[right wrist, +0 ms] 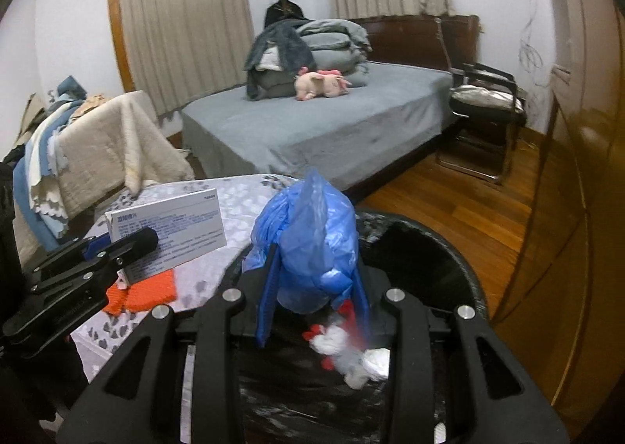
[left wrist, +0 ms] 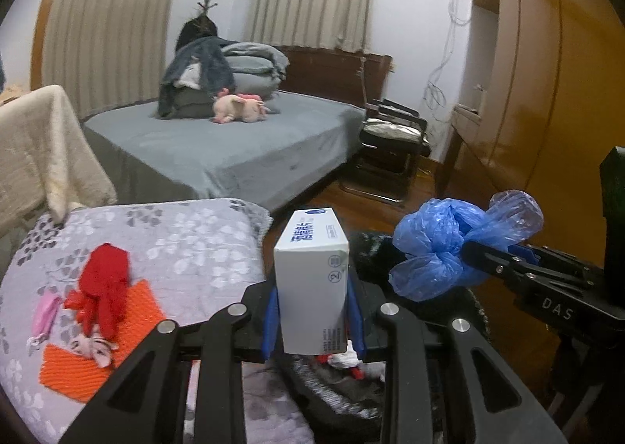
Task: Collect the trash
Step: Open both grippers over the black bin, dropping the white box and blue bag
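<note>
From the left wrist camera, the left gripper [left wrist: 312,311] squeezes a white box [left wrist: 312,284] between its blue fingers, right at the edge of a flowery cushion [left wrist: 187,237] where a red toy [left wrist: 103,284] lies on an orange cloth [left wrist: 78,366]. The right gripper [left wrist: 474,252] comes in from the right, holding a blue bag [left wrist: 441,245]. From the right wrist camera, the right gripper [right wrist: 312,287] pinches the blue bag [right wrist: 308,245] over a black bin [right wrist: 422,248] with white and red trash [right wrist: 343,350] inside. The left gripper [right wrist: 129,245] holds the white box [right wrist: 168,225] beside it.
</note>
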